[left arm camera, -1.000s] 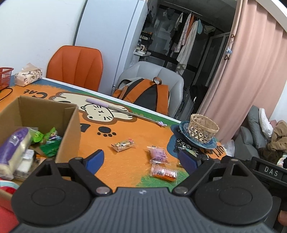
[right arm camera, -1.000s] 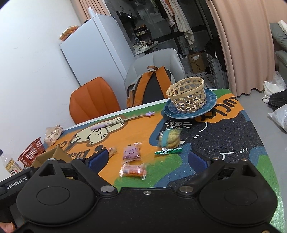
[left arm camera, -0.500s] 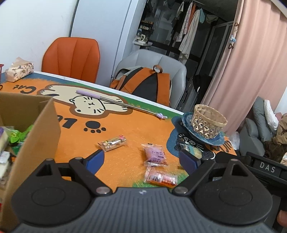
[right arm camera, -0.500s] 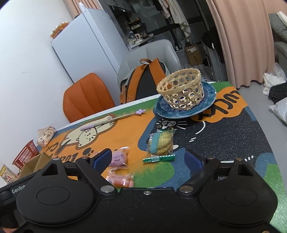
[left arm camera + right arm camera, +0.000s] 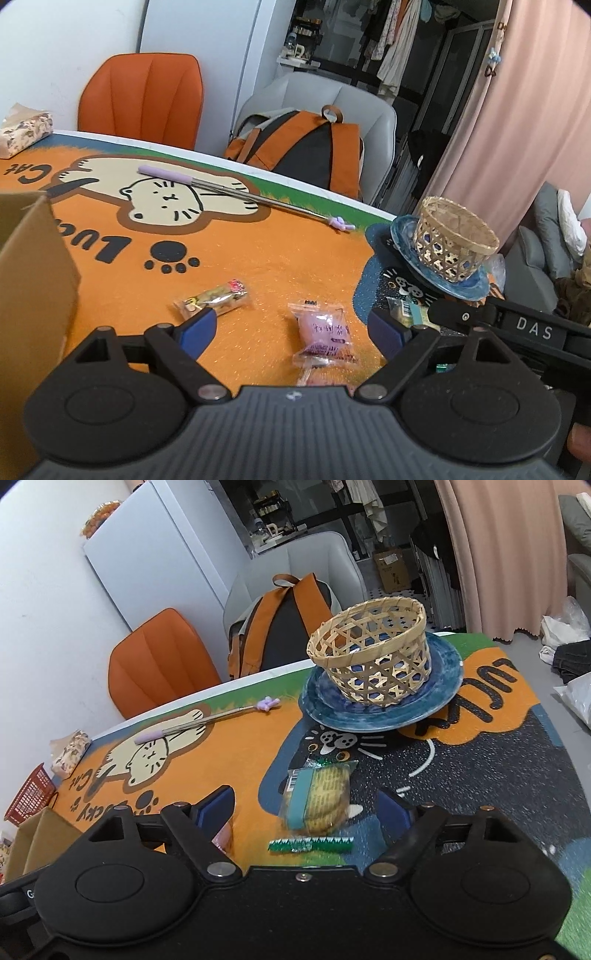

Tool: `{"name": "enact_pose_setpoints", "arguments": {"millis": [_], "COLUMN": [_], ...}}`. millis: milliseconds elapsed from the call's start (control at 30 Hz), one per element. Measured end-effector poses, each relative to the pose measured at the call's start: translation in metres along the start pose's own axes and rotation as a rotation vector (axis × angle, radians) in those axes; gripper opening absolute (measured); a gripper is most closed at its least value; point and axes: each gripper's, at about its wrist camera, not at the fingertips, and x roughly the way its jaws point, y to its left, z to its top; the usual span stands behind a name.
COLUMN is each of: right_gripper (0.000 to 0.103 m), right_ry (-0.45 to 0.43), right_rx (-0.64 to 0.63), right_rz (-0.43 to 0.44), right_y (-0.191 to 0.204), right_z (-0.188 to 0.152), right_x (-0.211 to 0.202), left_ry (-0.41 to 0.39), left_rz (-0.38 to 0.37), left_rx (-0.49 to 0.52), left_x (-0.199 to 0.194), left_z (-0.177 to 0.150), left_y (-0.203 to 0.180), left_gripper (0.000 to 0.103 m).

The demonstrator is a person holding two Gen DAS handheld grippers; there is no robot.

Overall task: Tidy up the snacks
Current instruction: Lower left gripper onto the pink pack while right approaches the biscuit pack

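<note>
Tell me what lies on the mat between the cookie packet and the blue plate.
Nothing lies there. In the right wrist view, only bare mat with its cat drawing separates the cookie packet from the blue plate.

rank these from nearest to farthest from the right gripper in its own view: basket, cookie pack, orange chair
1. cookie pack, on the mat just ahead of the right gripper, between its open jaws' line.
2. basket, farther ahead on the blue plate.
3. orange chair, beyond the table, upper left.

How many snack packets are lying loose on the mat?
4: clear bar, pink packet, cookie pack, green strip. An orange one may be hidden behind the grippers.
</note>
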Motion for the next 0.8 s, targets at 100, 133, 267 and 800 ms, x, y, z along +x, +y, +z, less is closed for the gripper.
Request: {"name": "enact_pose_setpoints", "arguments": {"millis": [100,133,267,800], "right_gripper": [0.081,0.081,0.081,0.081], "right_ry": [0.01,0.012,0.013,0.012], "right_rx": [-0.004,-0.004,0.005,-0.044], "right_rz": [-0.007,-0.011,-0.013,-0.003], "right_y": [-0.003,-0.005,-0.01,-0.008], "right_z": [0.003,0.005,0.007,0.002], "right_x": [0.008,0.01,0.016,0.021], "left_ry": [0.016,0.018,0.026,0.038], "left_rz": [-0.001,-0.001,0.0,0.008], "left_rx": [-0.004,-0.003,-0.002,0.048], "left_x": [0.009,0.012,0.023,0.05], "left_z": [0.0,0.001,0.0,-0.012], "left_y": [-0.002,-0.003,-0.007,-0.021], "left_gripper": [0.088,0.088,0.087,0.04]}}
